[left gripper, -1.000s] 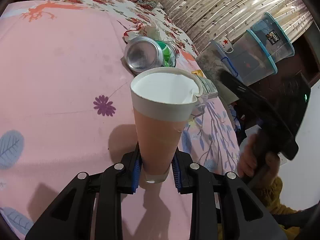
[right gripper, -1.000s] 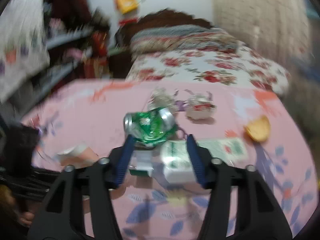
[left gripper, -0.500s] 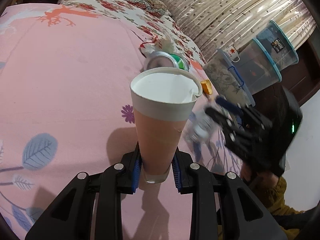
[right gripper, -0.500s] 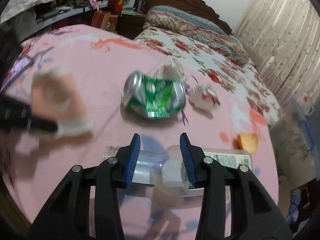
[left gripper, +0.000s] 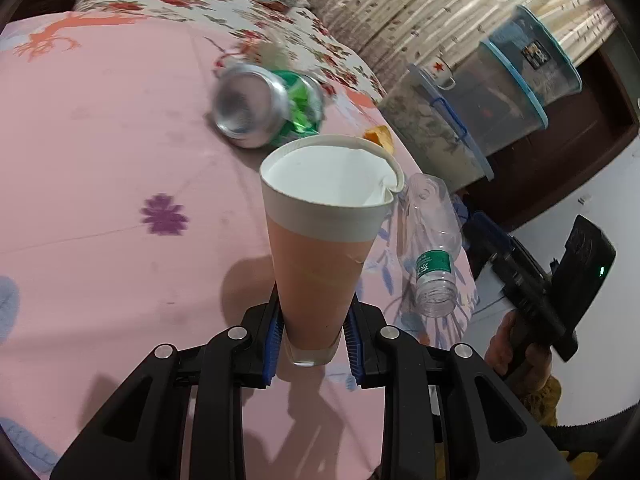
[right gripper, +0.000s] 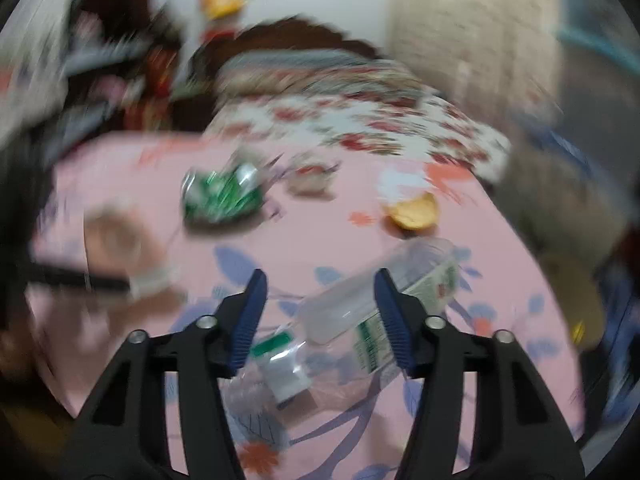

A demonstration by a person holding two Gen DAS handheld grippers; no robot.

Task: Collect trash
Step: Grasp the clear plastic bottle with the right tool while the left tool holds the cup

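My left gripper (left gripper: 313,334) is shut on the base of a pink paper cup (left gripper: 320,248) with a white rim, held upright over the pink bedsheet (left gripper: 100,200). A crushed green can (left gripper: 268,106) lies beyond it, also in the blurred right wrist view (right gripper: 220,196). A clear plastic bottle (left gripper: 430,244) with a green label lies at the bed's edge. My right gripper (right gripper: 320,316) is open, and the bottle (right gripper: 376,312) lies loose between and beyond its fingers. The right gripper's body (left gripper: 536,292) shows in the left wrist view.
An orange peel (right gripper: 412,210) and a crumpled wrapper (right gripper: 312,178) lie on the sheet. A clear plastic bag with a small green-white packet (right gripper: 284,372) lies under the right gripper. Stacked clear storage bins (left gripper: 500,88) stand beside the bed. A floral quilt (left gripper: 224,4) covers the far end.
My right gripper has opened and let go of the plastic bottle, which now lies on the sheet. It pulled back fast, blurring its view. The left gripper still holds the cup.
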